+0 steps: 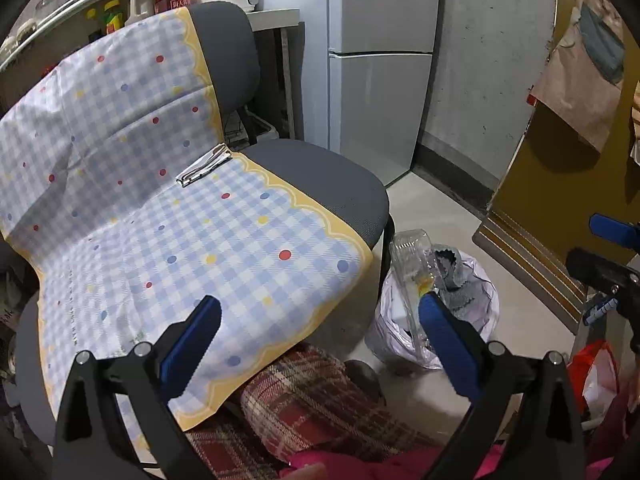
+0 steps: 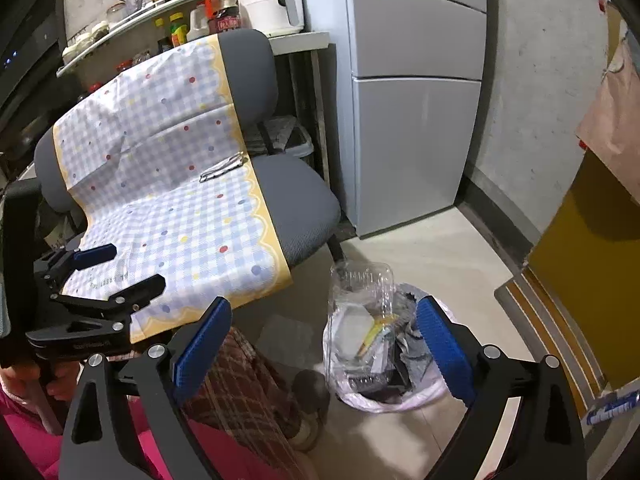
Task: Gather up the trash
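A white trash bag (image 2: 400, 394) stands open on the floor beside the chair, holding a clear plastic clamshell box (image 2: 360, 312) and dark scraps; it also shows in the left wrist view (image 1: 448, 320). A small folded striped wrapper (image 1: 204, 168) lies on the checked cloth at the back of the chair seat, also in the right wrist view (image 2: 222, 169). My left gripper (image 1: 320, 328) is open and empty above the seat's front edge. My right gripper (image 2: 324, 340) is open and empty above the bag. The left gripper also shows in the right wrist view (image 2: 120, 268).
A grey chair (image 1: 320, 176) draped with a blue checked cloth (image 1: 160, 200) fills the left. A white fridge (image 2: 412, 100) stands behind it. A yellow door (image 2: 592, 280) is at right. The person's plaid-trousered leg (image 2: 248, 392) is below.
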A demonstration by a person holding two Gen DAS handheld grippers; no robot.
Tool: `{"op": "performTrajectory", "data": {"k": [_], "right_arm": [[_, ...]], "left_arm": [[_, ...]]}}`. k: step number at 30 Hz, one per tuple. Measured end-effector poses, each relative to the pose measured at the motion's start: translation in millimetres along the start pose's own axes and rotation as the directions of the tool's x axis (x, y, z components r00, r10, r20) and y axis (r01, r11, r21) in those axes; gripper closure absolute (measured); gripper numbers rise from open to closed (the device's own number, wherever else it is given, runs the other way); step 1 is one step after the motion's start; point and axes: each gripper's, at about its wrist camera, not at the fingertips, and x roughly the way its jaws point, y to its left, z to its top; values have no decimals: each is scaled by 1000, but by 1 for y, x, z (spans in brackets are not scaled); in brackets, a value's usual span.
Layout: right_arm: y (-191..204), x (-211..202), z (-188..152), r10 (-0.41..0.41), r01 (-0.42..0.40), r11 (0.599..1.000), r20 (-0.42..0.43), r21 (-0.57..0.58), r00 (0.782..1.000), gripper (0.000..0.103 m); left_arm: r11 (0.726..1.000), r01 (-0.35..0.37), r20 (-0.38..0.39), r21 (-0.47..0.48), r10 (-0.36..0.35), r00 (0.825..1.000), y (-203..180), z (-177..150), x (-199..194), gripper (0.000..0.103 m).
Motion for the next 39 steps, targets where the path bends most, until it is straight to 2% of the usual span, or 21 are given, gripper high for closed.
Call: {"op": "performTrajectory", "data": {"k": [8,15,39], "right_arm": [[-14,-19,-1,-38,37,999,34,23,999,10],[-16,-28,0,-33,32,999,62,19,997,10],[-13,-20,-3,-33,33,999,38,14,999,10]], "left_arm": [[1000,-30,21,5,30,999,-1,5,-20,7],[999,-54,36,5,54,998,-1,6,-32,7],[999,-54,11,-4,54,998,4,3,-26,7]]}}
